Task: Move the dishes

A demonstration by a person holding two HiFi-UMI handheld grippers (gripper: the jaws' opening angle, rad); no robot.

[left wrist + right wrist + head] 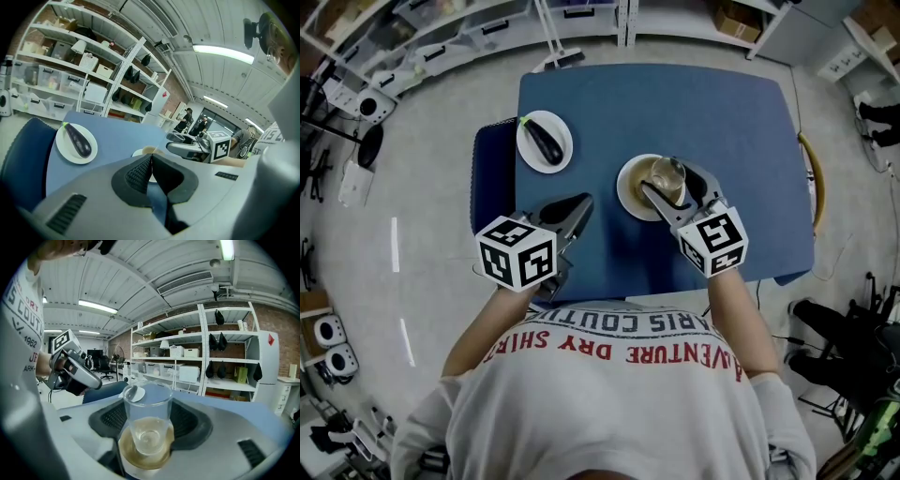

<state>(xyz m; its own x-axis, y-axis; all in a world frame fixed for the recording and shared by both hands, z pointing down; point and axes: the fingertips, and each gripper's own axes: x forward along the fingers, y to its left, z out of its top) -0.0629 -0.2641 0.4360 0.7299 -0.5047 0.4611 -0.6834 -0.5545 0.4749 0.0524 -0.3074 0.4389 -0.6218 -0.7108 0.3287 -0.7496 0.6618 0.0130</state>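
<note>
A clear glass (667,174) stands on a cream saucer (634,189) near the middle of the blue table (703,112). My right gripper (672,182) is shut on the glass, one pad on each side. In the right gripper view the glass (147,420) sits upright between the black pads (112,418), with the saucer (133,458) beneath it. A white plate (532,154) carrying a dark eggplant (547,141) lies at the table's far left. My left gripper (581,206) hovers over the near left of the table, shut and empty; its view shows plate (65,152) and eggplant (77,139) ahead on the left.
A dark blue chair (492,173) stands against the table's left edge, close to the eggplant plate. Shelving (441,37) runs along the far wall. A cable (814,178) hangs off the table's right side. My right gripper (187,147) shows ahead in the left gripper view.
</note>
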